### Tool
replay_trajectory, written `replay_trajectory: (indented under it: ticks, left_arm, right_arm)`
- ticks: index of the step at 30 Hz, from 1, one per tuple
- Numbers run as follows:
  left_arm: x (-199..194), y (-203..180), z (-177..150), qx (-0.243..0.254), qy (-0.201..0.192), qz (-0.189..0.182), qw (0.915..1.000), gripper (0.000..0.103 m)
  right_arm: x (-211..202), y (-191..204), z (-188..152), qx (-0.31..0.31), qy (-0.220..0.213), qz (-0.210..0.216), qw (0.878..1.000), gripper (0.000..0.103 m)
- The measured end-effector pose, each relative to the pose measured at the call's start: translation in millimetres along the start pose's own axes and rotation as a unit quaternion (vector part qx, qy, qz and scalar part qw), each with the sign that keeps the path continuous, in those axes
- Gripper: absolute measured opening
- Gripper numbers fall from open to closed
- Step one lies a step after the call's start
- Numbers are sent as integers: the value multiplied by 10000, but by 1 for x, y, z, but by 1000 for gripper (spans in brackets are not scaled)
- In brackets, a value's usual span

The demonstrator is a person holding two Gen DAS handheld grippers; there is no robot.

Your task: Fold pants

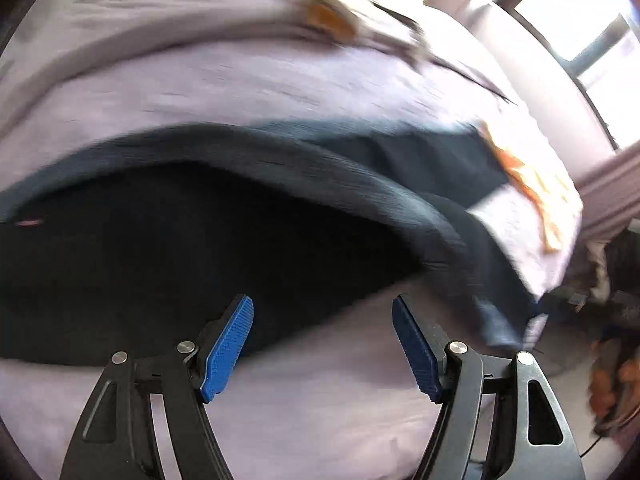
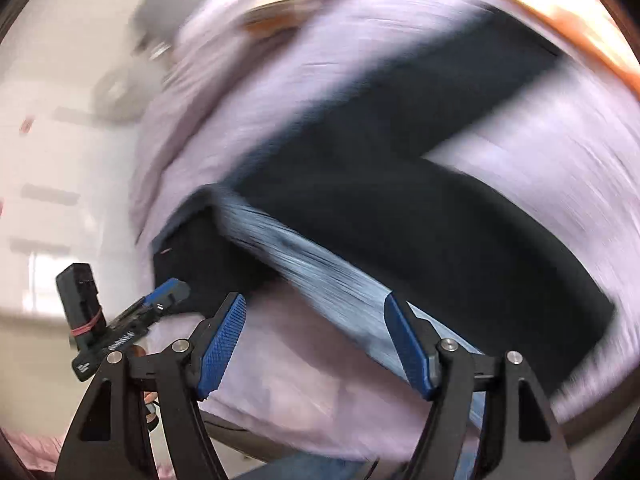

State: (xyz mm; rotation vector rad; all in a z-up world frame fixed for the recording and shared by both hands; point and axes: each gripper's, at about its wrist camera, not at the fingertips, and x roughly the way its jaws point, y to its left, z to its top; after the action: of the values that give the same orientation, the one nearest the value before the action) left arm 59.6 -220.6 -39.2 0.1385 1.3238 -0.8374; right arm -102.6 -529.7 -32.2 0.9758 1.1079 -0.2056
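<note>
Pants (image 1: 208, 248), dark navy to black, lie spread on a bed covered by a pale lilac sheet (image 1: 280, 80). In the left wrist view they fill the middle of the frame from the left edge to the lower right, with a ribbed, lighter band (image 1: 360, 184) curving along their upper edge. In the right wrist view the pants (image 2: 400, 184) run from the upper right down to the lower centre, where two dark sections meet at an angle and a pale blue-grey strip (image 2: 320, 276) crosses toward the bottom of the frame. Both views are blurred.

Left gripper (image 1: 322, 346): jaws stand wide apart at the bottom centre of its view, blue pads (image 1: 228, 352) facing each other. Nothing is between them; bare sheet and the lower edge of the pants show behind the gap.

Right gripper (image 2: 314, 344): jaws likewise stand wide, with nothing clamped. The pale strip passes behind the right-hand pad (image 2: 408, 348); whether it touches the pad cannot be told.

The left gripper (image 2: 160, 300) also appears at the lower left of the right wrist view, near the corner of the pants.

Orange-brown patterned fabric (image 1: 332, 20) lies at the upper centre of the left wrist view. A bright window (image 1: 580, 20) occupies its upper right.
</note>
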Motion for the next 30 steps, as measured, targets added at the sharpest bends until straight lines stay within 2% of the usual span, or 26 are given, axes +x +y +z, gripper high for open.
replay_trajectory:
  ticks: [3, 8, 10, 12, 13, 14, 15, 16, 17, 19, 22, 25, 30]
  left_arm:
    - [28, -35, 9, -95, 342, -329, 9988, 73]
    - [60, -79, 12, -108, 735, -341, 9967, 73]
    - [70, -84, 8, -73, 860, -215, 9960, 73]
    - [79, -84, 3, -81, 958, -71, 9953, 73]
    - [84, -85, 2, -102, 996, -34, 9950, 73]
    - [87, -84, 0, -121, 1022, -21, 9947, 73]
    - [90, -85, 0, -145, 1041, 24, 9945, 65]
    - [93, -84, -1, -145, 1024, 53, 9946, 53]
    - [95, -85, 0, -131, 1065, 21, 9942, 29]
    - [95, -85, 4, -172, 1093, -58, 9938, 25]
    - [83, -97, 21, -9, 826, -26, 9966, 25]
    - [68, -104, 50, -50, 495, -55, 9987, 25]
    - [60, -108, 109, -97, -93, 13, 9999, 26]
  right_arm:
    - [-29, -62, -30, 721, -38, -36, 9974, 75]
    - [-33, -125, -65, 1435, 164, 35, 9895, 75]
    - [-25, -141, -76, 1753, 313, 352, 9834, 74]
    - [-15, -150, -82, 1980, 467, 806, 9758, 68]
    - [-10, -154, -84, 2076, 522, 998, 9717, 64]
    - [-3, -158, -85, 2219, 558, 1172, 9664, 53]
    - [4, -160, -88, 2319, 572, 1224, 9633, 47]
    - [6, -169, -88, 2397, 572, 1246, 9611, 25]
    - [-1, -173, -96, 2454, 533, 1261, 9597, 14]
    - [-17, -171, -100, 2393, 328, 1413, 9600, 11]
    - [-38, -156, -82, 2050, 70, 1565, 9661, 10]
    - [-57, -142, -45, 1715, -150, 1716, 9700, 10]
    - [-83, -121, 50, 1119, -473, 1915, 9739, 10]
